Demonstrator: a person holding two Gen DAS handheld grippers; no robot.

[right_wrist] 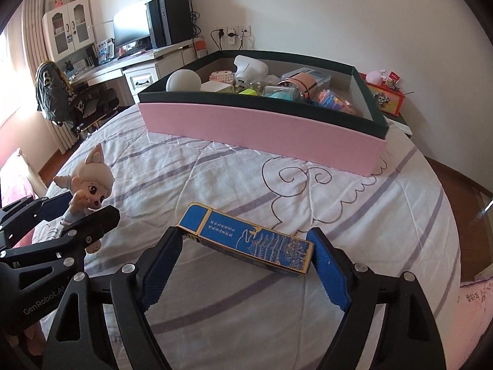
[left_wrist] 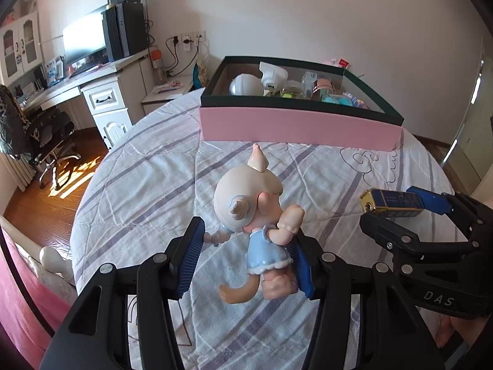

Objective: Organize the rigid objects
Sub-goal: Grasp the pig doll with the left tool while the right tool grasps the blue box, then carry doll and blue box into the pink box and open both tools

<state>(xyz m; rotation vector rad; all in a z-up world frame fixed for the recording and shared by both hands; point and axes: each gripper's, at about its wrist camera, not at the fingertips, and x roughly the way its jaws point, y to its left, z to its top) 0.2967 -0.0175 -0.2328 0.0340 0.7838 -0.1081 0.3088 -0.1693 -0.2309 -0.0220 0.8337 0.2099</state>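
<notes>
Left claw (left_wrist: 246, 262) clamps figurine (left_wrist: 249, 215), right claw (right_wrist: 243, 265) clamps blue box (right_wrist: 246, 243) endwise, both w/ pink bin (right_wrist: 262, 129) upper-centre, prob. for drop-in.

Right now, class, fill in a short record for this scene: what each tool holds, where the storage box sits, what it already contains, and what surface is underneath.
left tool: shut on the doll figurine
right tool: shut on the blue and gold box, gripped by its ends
storage box: pink wall, dark rim, open, ahead of both tools
contents: white round object, white device, small colourful items
surface: striped bedsheet
</notes>
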